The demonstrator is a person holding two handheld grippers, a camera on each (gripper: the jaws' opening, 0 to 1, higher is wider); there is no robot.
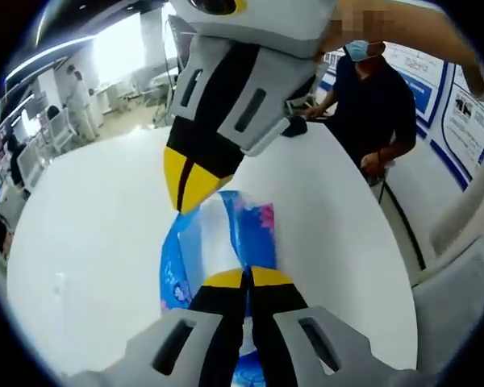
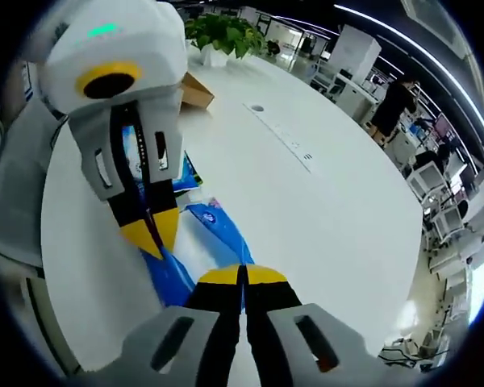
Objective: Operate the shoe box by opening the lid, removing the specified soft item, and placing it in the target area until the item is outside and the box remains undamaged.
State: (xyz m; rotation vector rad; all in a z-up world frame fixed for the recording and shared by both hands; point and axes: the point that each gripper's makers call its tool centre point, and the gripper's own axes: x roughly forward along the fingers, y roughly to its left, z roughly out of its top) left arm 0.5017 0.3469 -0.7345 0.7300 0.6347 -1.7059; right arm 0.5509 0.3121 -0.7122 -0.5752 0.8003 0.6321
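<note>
- Holding a blue and white soft pack [image 1: 226, 234] between both sets of tongs, we have it lifted over the white tabletop [image 1: 89, 242], already out of any box.
- Our left tongs [image 1: 247, 278] are pinched narrow on the near end of the pack; in the left gripper view the right tongs [image 1: 187, 189] come down from above and pinch its far end.
- In the right gripper view our right tongs [image 2: 244, 276] are likewise closed on the pack [image 2: 218, 234], with the left tongs [image 2: 153, 234] gripping it from the upper left.
- We judge the main risk to be tearing or stretching: the pack is thin film, and pulling the two hands apart would strain it.
- Slipping is the other risk, since each grip takes just an edge; one side letting go would leave the pack swinging from the other.
- A brown box [image 2: 195, 90] sits on the tabletop's far left in the right gripper view, partly behind the left tongs; we cannot tell if its lid is open.
- A potted plant [image 2: 222, 36] stands beyond it, and a strip of sockets [image 2: 286, 137] runs along the tabletop.
- A person in dark clothes [image 1: 379, 105] stands at the tabletop's far edge in the left gripper view, near enough to mind when we swing the pack that way.
- Open white tabletop lies beneath the pack for setting it down.
</note>
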